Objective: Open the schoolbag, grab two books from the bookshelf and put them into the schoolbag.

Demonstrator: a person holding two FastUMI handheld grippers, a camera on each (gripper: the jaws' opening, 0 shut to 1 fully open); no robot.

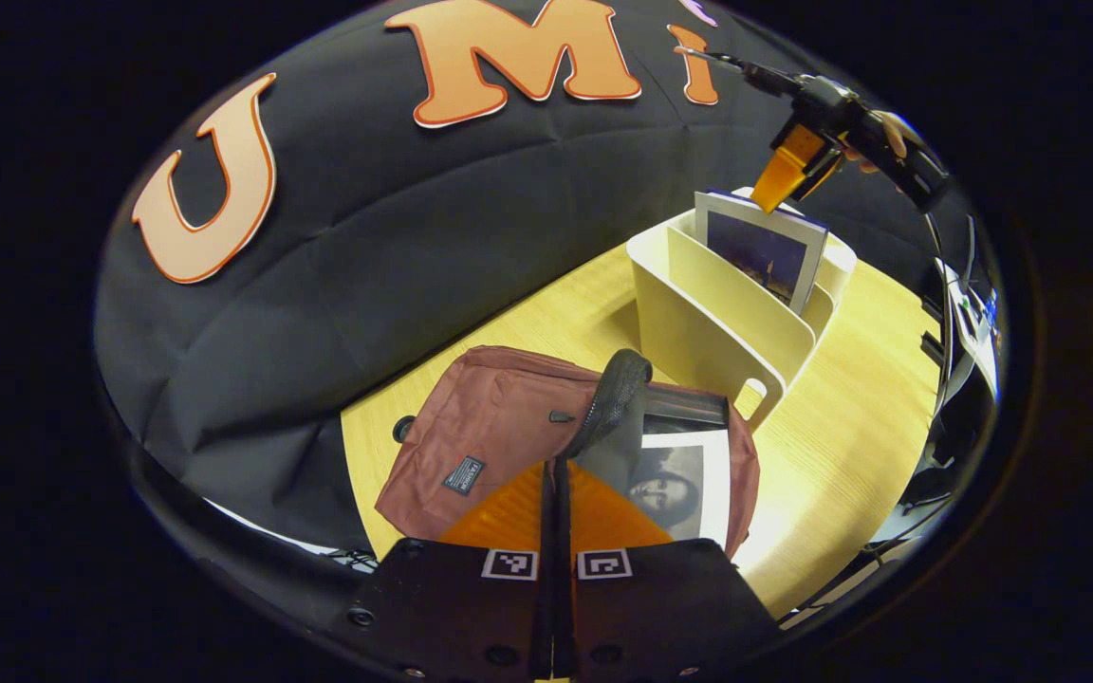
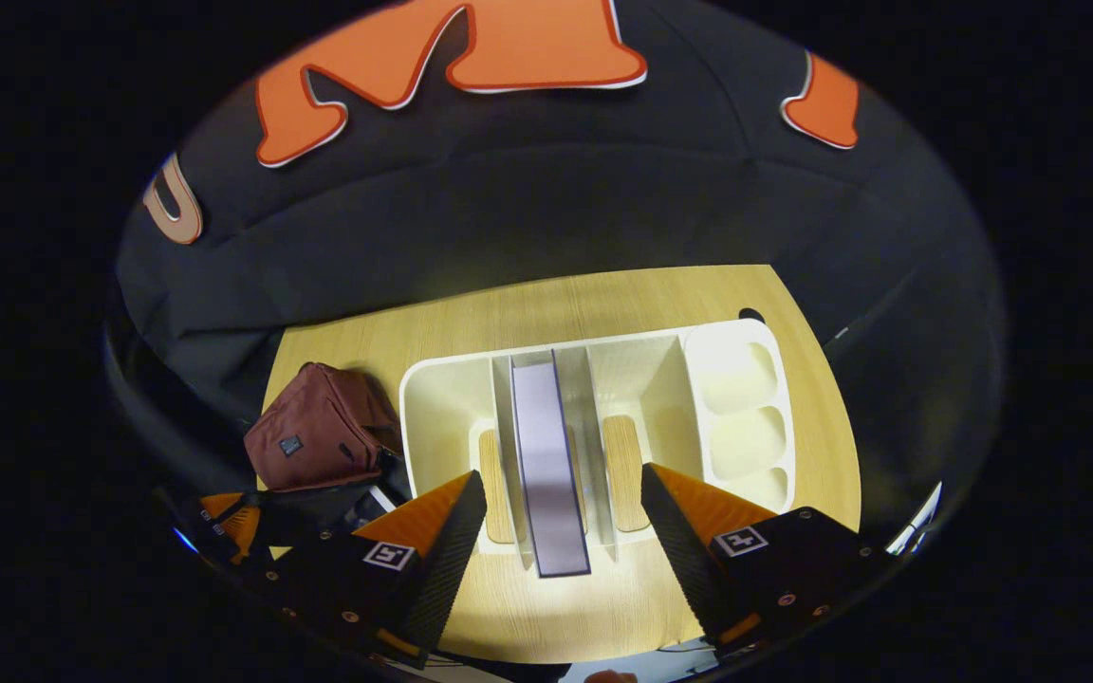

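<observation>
The maroon schoolbag [image 1: 490, 417] lies on the wooden table, mouth held open, with one book [image 1: 684, 479] standing inside it. My left gripper [image 1: 556, 465] is shut on the bag's black mesh handle [image 1: 618, 389], holding it up. A second book [image 1: 763, 254] stands upright in the cream bookshelf [image 1: 698, 323]. My right gripper [image 1: 779, 185] hovers just above that book's top edge. In the right gripper view its fingers [image 2: 452, 531] stand wide open on either side of the book [image 2: 546, 465] below, apart from it. The bag [image 2: 319, 427] and the left gripper [image 2: 233, 517] lie to the shelf's left.
The bookshelf [image 2: 442, 398] has thin upright dividers and round cup holes [image 2: 741, 417] at its right end. The table [image 2: 556, 304] has bare wood behind the shelf, and its near edge [image 1: 850, 531] lies close to the bag. The black cloth wall stands right behind.
</observation>
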